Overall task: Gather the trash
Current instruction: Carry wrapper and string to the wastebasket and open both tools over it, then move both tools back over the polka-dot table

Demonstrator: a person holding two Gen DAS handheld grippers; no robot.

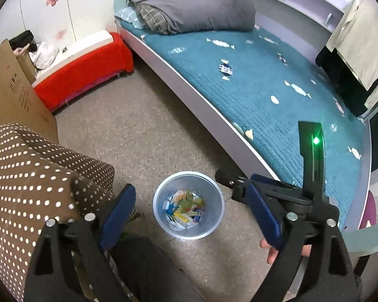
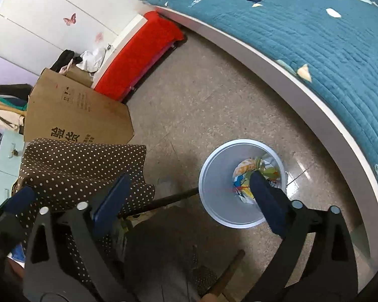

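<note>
A pale grey waste bin (image 1: 161, 196) stands on the floor beside the bed and holds several colourful wrappers (image 1: 186, 209). It also shows in the right wrist view (image 2: 214, 173), with trash (image 2: 247, 168) at its bottom. My left gripper (image 1: 190, 201) hangs open and empty above the bin. My right gripper (image 2: 189, 188) is open and empty, its right finger over the bin's mouth. The right gripper's body shows in the left wrist view (image 1: 289, 196) to the right of the bin.
A bed with a teal quilt (image 1: 264, 88) curves along the right. A grey folded duvet (image 1: 189, 7) lies at its head. A polka-dot brown cloth (image 1: 32, 183), a cardboard box (image 2: 75, 110) and a red-covered bench (image 1: 88, 68) stand left. Speckled floor (image 1: 138, 130) lies between.
</note>
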